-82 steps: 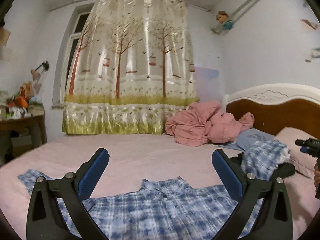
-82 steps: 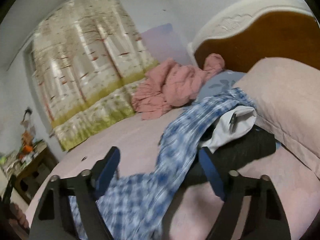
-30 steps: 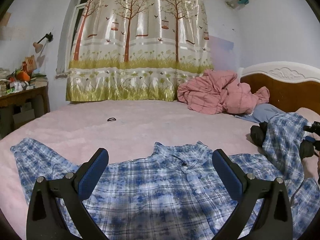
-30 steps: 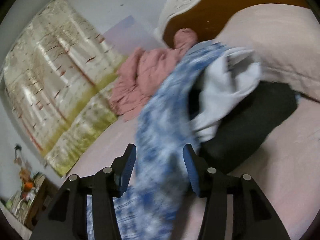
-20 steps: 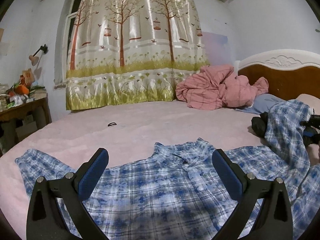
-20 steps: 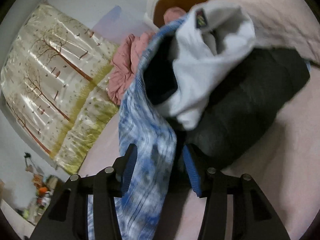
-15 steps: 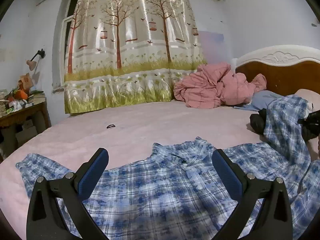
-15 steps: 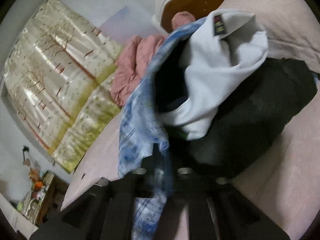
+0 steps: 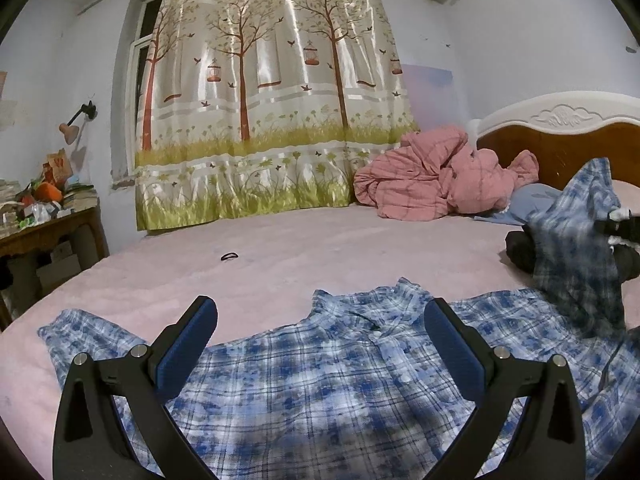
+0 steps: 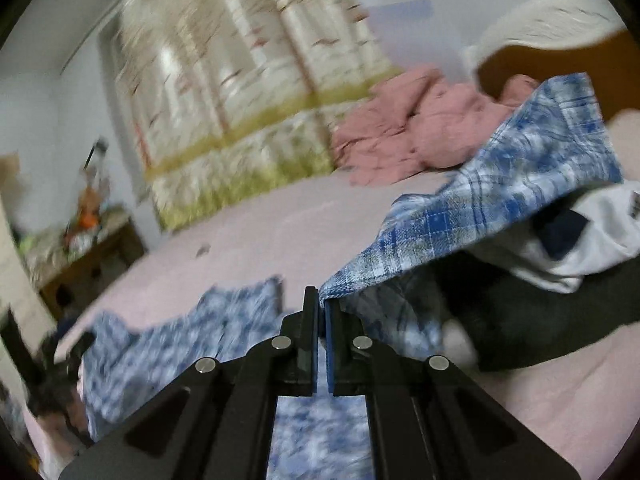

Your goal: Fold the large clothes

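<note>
Currently, a blue plaid shirt [image 9: 320, 380] is spread front-up across the pink bed [image 9: 304, 252], its collar toward the curtain [image 9: 264, 96]. The left gripper [image 9: 320, 344] is held over the shirt's chest with its jaws spread wide and nothing between them. The right gripper [image 10: 321, 312] has its jaws pressed together on the edge of the shirt's sleeve [image 10: 500, 200], which is lifted off a heap of dark and white clothes [image 10: 568, 280] near the headboard [image 9: 568, 148]. A crumpled pink quilt [image 9: 432, 180] is seen by the curtain, and a cluttered counter [image 9: 44, 220] at the left.
</note>
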`<state>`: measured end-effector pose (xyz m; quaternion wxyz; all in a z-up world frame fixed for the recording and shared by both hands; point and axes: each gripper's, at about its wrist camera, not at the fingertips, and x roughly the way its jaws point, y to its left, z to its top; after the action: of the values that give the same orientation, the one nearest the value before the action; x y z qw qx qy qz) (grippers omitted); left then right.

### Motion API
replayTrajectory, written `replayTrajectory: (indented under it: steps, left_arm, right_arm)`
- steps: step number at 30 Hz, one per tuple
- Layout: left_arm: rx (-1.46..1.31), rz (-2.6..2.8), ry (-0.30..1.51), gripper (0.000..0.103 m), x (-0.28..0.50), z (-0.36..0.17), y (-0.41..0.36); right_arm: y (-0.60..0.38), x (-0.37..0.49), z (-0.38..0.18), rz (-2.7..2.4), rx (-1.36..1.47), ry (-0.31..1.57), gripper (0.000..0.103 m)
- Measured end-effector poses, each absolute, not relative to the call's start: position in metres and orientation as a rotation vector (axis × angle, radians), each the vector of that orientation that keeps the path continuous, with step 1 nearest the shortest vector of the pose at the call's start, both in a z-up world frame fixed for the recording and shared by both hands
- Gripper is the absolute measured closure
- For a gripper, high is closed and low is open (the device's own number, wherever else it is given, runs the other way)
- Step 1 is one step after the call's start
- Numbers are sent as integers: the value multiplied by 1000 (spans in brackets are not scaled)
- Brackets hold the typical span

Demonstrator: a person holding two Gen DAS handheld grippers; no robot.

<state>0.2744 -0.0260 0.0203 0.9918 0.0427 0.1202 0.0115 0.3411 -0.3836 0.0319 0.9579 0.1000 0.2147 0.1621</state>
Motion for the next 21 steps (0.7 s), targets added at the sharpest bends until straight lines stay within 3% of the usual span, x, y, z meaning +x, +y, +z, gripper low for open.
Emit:
replayTrajectory:
  steps: [8, 11, 13, 18, 21]
  left_arm:
    - [43, 43, 263, 0, 278, 21, -17]
    - [26, 54, 264, 0, 278, 21, -12]
    - [11, 55, 268, 0, 279, 22, -8]
    - [-20, 41, 274, 0, 279, 22, -1]
    - [-15, 45, 273, 0, 279, 22, -1]
  right_arm:
    - [-246, 359, -32, 500, -96, 733, 99]
    - [-219, 357, -51, 531, -179, 804, 94]
    - [-221, 351, -52, 539, -185, 796, 86]
    - [-277, 345, -13, 481, 39, 657, 52]
    - [-324, 345, 6, 277, 150, 568, 50]
